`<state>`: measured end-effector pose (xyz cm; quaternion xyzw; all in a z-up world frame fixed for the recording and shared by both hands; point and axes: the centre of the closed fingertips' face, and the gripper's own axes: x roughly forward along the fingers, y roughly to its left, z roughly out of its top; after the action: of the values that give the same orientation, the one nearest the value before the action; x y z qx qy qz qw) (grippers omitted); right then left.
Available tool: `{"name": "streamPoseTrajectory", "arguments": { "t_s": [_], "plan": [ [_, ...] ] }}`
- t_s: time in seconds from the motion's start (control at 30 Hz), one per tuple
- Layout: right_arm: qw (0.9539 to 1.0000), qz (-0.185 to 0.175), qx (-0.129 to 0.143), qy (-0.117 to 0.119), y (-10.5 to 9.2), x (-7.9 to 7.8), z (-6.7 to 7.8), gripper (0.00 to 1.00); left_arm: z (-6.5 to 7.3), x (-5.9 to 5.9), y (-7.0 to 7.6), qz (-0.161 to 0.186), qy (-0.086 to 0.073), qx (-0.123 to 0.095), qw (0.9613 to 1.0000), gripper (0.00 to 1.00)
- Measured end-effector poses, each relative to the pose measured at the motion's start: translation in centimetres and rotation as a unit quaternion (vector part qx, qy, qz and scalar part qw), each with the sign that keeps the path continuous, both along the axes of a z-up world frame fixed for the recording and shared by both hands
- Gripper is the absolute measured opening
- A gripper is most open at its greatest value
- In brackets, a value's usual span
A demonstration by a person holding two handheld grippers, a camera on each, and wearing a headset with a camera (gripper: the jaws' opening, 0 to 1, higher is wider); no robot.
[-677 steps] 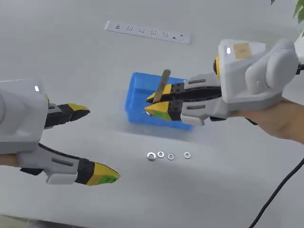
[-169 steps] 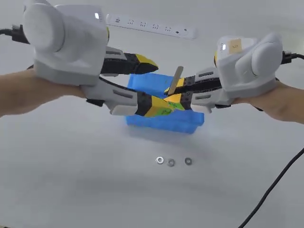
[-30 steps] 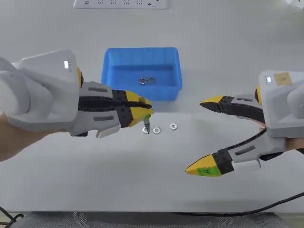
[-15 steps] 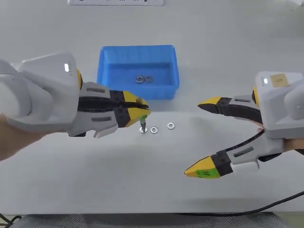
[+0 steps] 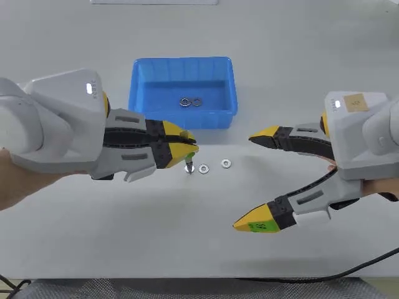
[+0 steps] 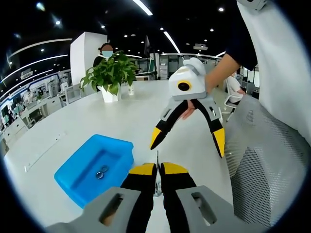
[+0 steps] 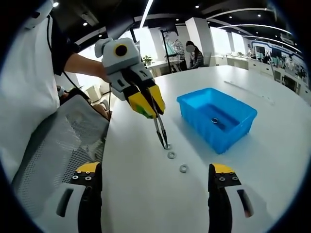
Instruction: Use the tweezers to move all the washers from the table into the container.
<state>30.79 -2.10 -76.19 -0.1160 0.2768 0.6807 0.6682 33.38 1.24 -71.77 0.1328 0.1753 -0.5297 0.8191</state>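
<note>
With left tongs [image 5: 187, 147] clamped on the tweezers [image 7: 159, 127] at the leftmost washer [image 7: 168, 146] and right tongs [image 5: 246, 181] open, we judged a pinch-and-lift to the container [image 5: 181, 119] came next

bright overhead light, sharp, fisheye-warped edges

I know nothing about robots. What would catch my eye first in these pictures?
Two bulky white handheld grippers with yellow-tipped jaws dominate. The left gripper is shut on thin tweezers whose tips point down at a short row of washers on the white table, and the right gripper is held wide open at the right. Beyond them sits a bright blue container with two collected washers inside.
</note>
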Motion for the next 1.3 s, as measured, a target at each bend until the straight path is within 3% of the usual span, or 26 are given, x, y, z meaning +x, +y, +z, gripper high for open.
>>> {"name": "streamPoseTrajectory", "arguments": {
  "t_s": [0.13,0.2,0.33,0.4,0.57,0.7,0.9,1.1,1.3],
  "plan": [
    [0.9994,0.029,-0.001,-0.016,1.6,0.1,-0.3,0.82,0.0,0.0,-0.1,0.0,0.006,-0.001,1.0,0.07],
    [0.9977,0.048,-0.009,-0.047,2.3,0.5,-0.6,0.72,0.0,-0.1,0.0,0.0,0.008,0.0,1.0,0.07],
    [0.9975,0.054,0.0,-0.046,3.8,0.6,-0.8,0.61,-0.1,-0.1,0.1,0.004,0.012,-0.002,0.9999,0.07],
    [0.9964,0.061,0.002,-0.058,4.6,0.8,-1.1,0.54,0.0,-0.1,0.2,0.005,0.012,-0.002,0.9999,0.07],
    [0.9949,0.08,0.005,-0.062,6.4,1.1,-1.4,0.47,0.0,-0.1,0.1,0.005,0.016,-0.004,0.9999,0.07],
    [0.992,0.104,0.012,-0.07,7.6,1.3,-0.9,0.28,0.0,-0.1,0.0,0.001,0.017,-0.004,0.9998,0.07],
    [0.9885,0.133,0.004,-0.071,7.9,1.3,-0.7,0.18,0.0,-0.1,0.0,0.002,0.019,-0.005,0.9998,0.07],
    [0.9868,0.145,-0.005,-0.071,7.6,0.9,-1.0,0.14,0.0,-0.3,0.0,-0.001,0.018,-0.005,0.9998,0.07],
    [0.9838,0.155,-0.008,-0.089,7.5,0.9,-1.2,0.12,0.0,-0.4,-0.1,-0.005,0.018,-0.004,0.9998,0.07]
  ]
}}
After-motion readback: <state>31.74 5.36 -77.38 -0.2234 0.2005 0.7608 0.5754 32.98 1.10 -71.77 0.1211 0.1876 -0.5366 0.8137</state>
